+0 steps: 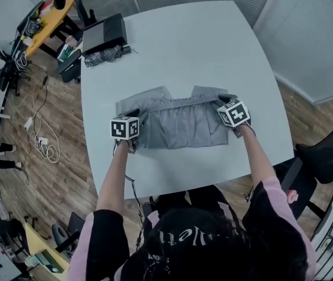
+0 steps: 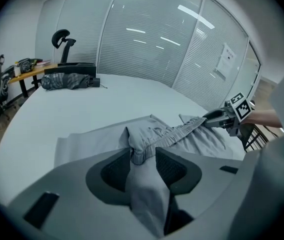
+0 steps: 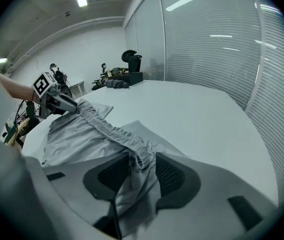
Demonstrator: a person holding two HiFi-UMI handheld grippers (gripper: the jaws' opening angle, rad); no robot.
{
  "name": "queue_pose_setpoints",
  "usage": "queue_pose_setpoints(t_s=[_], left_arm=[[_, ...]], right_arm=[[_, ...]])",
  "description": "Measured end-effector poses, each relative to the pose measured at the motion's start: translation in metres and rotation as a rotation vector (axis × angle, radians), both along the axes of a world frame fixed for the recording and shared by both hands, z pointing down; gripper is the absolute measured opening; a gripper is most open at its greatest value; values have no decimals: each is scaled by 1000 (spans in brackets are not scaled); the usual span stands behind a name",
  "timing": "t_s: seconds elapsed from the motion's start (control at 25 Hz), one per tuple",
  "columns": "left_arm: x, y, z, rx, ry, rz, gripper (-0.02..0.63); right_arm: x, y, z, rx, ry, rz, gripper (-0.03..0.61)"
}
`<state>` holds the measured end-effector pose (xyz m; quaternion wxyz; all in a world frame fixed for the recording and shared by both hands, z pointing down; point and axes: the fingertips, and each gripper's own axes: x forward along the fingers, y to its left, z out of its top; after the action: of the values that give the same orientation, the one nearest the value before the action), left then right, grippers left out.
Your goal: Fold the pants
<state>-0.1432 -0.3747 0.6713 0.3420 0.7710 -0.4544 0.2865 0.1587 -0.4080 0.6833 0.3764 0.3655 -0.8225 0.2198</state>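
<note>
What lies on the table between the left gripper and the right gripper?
The gray pants lie there, their gathered waistband running from the left gripper to the right gripper; the head view shows it best.

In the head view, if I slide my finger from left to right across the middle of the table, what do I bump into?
First the left gripper, then the pants, then the right gripper.

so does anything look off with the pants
Slightly: on the pants, the folded-over waistband stops short, so both leg ends poke out beyond it, the left one skewed wider. Nothing else stands out.
</note>
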Motion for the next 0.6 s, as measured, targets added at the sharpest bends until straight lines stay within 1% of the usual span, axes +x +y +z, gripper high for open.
queue_pose_setpoints(t_s=[0.12,0.24,0.44,0.6], left_arm=[[-6,4,-15,36,41,-27,167],[-6,14,-34,78,96,-33,167],[4,42,-74,177,174,-7,166],[15,75,-102,252,219,34,166]], right_arm=[[2,10,-14,28,-44,21,156],[1,24,-30,60,-71,27,156],[-6,51,-67,134,-113,39,156],[-19,77,-104,199,-204,79,155]])
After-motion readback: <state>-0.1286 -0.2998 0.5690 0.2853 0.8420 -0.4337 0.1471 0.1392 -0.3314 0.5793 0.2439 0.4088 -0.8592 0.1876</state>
